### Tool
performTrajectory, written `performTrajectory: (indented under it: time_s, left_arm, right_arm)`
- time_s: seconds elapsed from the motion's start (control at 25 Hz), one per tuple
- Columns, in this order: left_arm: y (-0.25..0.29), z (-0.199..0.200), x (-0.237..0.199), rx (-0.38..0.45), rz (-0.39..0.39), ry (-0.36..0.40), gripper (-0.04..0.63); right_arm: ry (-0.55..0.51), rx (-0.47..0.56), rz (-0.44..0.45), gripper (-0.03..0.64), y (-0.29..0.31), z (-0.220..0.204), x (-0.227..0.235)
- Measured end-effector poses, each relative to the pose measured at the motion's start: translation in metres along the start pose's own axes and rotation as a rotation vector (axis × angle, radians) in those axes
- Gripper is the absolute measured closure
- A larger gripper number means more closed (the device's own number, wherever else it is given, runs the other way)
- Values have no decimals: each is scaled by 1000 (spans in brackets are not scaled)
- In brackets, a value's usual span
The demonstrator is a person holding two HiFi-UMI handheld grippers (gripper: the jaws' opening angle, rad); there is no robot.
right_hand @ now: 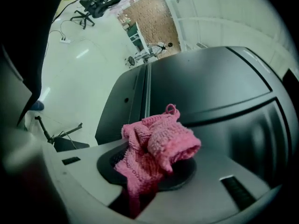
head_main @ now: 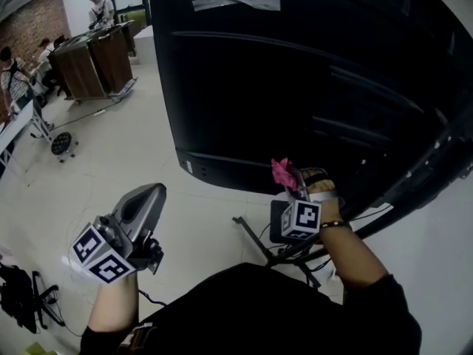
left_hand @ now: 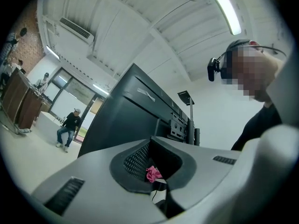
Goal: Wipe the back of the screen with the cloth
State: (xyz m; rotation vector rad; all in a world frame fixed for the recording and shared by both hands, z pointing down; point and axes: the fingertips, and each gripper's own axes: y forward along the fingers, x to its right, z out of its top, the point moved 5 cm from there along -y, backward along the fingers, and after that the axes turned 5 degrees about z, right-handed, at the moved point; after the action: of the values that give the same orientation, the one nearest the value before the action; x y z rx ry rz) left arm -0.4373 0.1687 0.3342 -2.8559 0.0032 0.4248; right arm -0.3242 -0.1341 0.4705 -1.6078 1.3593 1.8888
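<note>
Clenching the right gripper [head_main: 294,187] on the cloth [right_hand: 156,148], jaws pinching its lower folds and leaving a bunched wad poking out past the tips, probably for presenting a soft face to the panel instead of hard plastic. Holding that wad up near the lower edge of the screen [head_main: 295,80], just beside the dark rear casing, though not clearly touching it, with neither angle settling the question of contact. Looking at a pink, loosely knitted fabric, ribbed and fuzzy, with a small loop at its top, limp enough for draping over the jaw pads. Facing a broad, matte black plastic back, tilted on a dark metal stand [head_main: 255,239], moulded with long horizontal ridges and stepped recesses likely to be trapping dust, and carrying a strip of pale tape [head_main: 236,4] near the top. Hanging the left gripper [head_main: 151,192] low and well apart from the screen, over the pale, glossy floor [head_main: 111,161], jaws closed together on nothing, presumably idling in reserve for steadying the panel.
</note>
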Motion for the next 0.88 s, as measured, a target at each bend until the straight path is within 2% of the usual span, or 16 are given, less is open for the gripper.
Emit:
performTrajectory:
  time_s: [0.12,0.2,0.36,0.44,0.52,0.64,0.76,0.88]
  left_arm:
    - [7,-4,2,-2,-17,-5,598]
    - [10,-8,1,-2,-15,-11,598]
    - [27,-18,4,-15,-28,-30,598]
    - [43,-26,18,-29,-49,-27,598]
    - [64,-36,46,-45,-79,-16,598]
    - [113,-63,114,-72,-143,9,598]
    - [167,-100,187,-96,-201,19,598]
    - [208,-132,240,-112,-236,24,598]
  right_arm:
    - [45,-53,7,509,-10,-11,3]
    - [104,-17,3,508,-27,-15,4]
    - [376,254,58,508,-83,-3,19]
    - [496,343,83,508,-105,-11,26]
    - [543,418,108,508,-132,-28,27]
    - [577,592,183,506,-188,-65,22]
    - [766,766,232,506,-236,-133,28]
    - [974,793,255,508,-256,-210,30]
